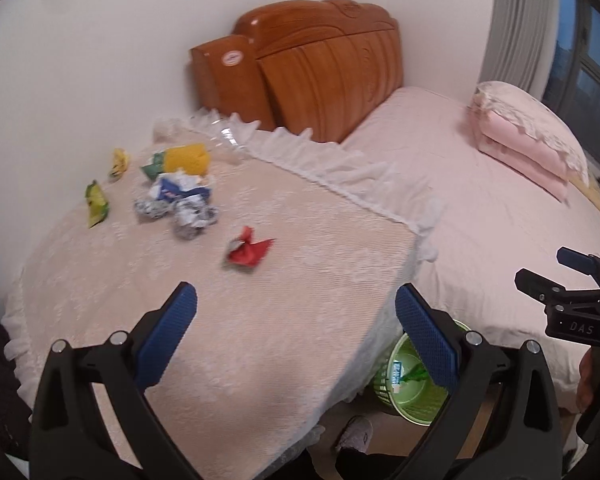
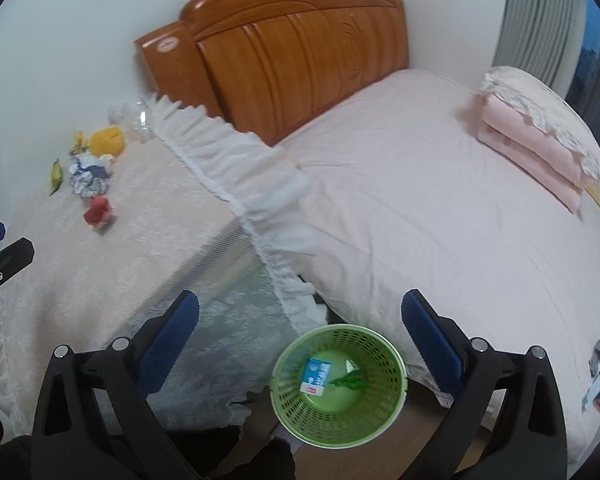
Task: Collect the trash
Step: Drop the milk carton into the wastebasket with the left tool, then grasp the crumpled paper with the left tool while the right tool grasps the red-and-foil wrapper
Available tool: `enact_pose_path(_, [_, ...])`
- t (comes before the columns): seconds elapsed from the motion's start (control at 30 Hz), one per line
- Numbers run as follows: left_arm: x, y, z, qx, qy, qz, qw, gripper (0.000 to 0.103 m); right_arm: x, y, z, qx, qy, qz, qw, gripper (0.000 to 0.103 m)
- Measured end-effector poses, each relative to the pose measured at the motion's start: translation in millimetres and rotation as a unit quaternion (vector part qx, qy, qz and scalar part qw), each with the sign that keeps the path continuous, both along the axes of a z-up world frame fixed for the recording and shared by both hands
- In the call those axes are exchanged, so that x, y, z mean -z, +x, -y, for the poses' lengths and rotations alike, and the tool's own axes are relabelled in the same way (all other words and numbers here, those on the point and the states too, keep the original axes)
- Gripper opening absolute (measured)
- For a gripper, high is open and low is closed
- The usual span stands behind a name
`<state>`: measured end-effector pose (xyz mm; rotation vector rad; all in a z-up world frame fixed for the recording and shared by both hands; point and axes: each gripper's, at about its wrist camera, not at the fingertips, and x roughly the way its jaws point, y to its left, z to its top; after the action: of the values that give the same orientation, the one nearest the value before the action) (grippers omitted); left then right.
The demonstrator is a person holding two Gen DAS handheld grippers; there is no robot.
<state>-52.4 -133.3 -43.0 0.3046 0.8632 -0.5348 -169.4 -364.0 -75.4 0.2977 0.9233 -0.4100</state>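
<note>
Trash lies on the lace-covered table (image 1: 260,320): a red wrapper (image 1: 248,250), crumpled paper balls (image 1: 180,212), a yellow pack (image 1: 188,158) and two yellow-green wrappers (image 1: 96,204). My left gripper (image 1: 296,300) hangs open and empty above the table's near end. On the floor between table and bed stands the green basket (image 2: 340,412), holding a blue-white carton (image 2: 316,376) and a green wrapper (image 2: 350,380). Above the basket my right gripper (image 2: 300,304) is open and empty. The red wrapper (image 2: 98,211) shows far left in the right wrist view.
A bed with a pink sheet (image 2: 420,200) fills the right side, with a folded pink quilt (image 2: 540,152) on it and a wooden headboard (image 2: 292,60) behind. Clear plastic (image 2: 134,120) sits at the table's back. A window (image 1: 588,80) is at far right.
</note>
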Motion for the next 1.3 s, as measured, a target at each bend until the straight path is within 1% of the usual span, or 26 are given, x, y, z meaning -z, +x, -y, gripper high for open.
enact_pose_path(0.1, [3, 18, -36, -0.042, 0.0, -0.007, 0.9991, 0.095, -3, 32, -30, -0.04, 0.004, 0.008, 0.999, 0.1])
enact_pose_path(0.2, [6, 30, -63, -0.074, -0.009, -0.014, 0.9971, 0.095, -3, 58, -58, -0.075, 0.008, 0.011, 0.997, 0.1])
enact_pose_path(0.3, [9, 37, -77, -0.094, -0.015, -0.019, 0.9953, 0.095, -4, 78, -80, -0.1, 0.014, 0.009, 0.995, 0.101])
enact_pose_path(0.37, [10, 41, -82, -0.1, -0.019, -0.024, 0.9945, 0.095, -5, 87, -90, -0.111, 0.017, 0.01, 0.994, 0.101])
enact_pose_path(0.5, [14, 54, -90, -0.112, -0.025, -0.03, 0.993, 0.095, -3, 117, -107, -0.135, 0.012, 0.005, 0.991, 0.101])
enact_pose_path(0.67, [19, 72, -102, -0.126, -0.032, -0.041, 0.9907, 0.095, 14, 168, -124, -0.164, 0.0, -0.015, 0.986, 0.1])
enact_pose_path(0.8, [25, 86, -112, -0.137, -0.034, -0.049, 0.9887, 0.095, 37, 216, -141, -0.186, -0.004, -0.035, 0.982, 0.1])
enact_pose_path(0.9, [29, 94, -117, -0.139, -0.034, -0.051, 0.9884, 0.095, 56, 241, -152, -0.196, 0.003, -0.05, 0.979, 0.1])
enact_pose_path(0.97, [32, 101, -119, -0.141, -0.031, -0.05, 0.9883, 0.095, 66, 253, -159, -0.202, -0.002, -0.058, 0.978, 0.095])
enact_pose_path(1.0, [34, 106, -119, -0.142, -0.03, -0.052, 0.9881, 0.095, 71, 259, -162, -0.205, -0.009, -0.067, 0.976, 0.087])
enact_pose_path(1.03, [36, 110, -119, -0.142, -0.03, -0.054, 0.9879, 0.095, 74, 262, -165, -0.208, -0.012, -0.074, 0.975, 0.076])
enact_pose_path(1.07, [38, 115, -119, -0.143, -0.03, -0.055, 0.9878, 0.095, 77, 266, -166, -0.212, -0.009, -0.079, 0.974, 0.069])
enact_pose_path(1.13, [41, 123, -116, -0.142, -0.029, -0.055, 0.9879, 0.095, 82, 269, -165, -0.218, 0.008, -0.083, 0.972, 0.048])
enact_pose_path(1.2, [47, 134, -110, -0.135, -0.029, -0.062, 0.9884, 0.095, 80, 267, -161, -0.221, 0.025, -0.075, 0.972, 0.038])
enact_pose_path(1.3, [57, 149, -97, -0.125, -0.039, -0.078, 0.9884, 0.095, 75, 261, -155, -0.216, 0.022, -0.072, 0.974, 0.036])
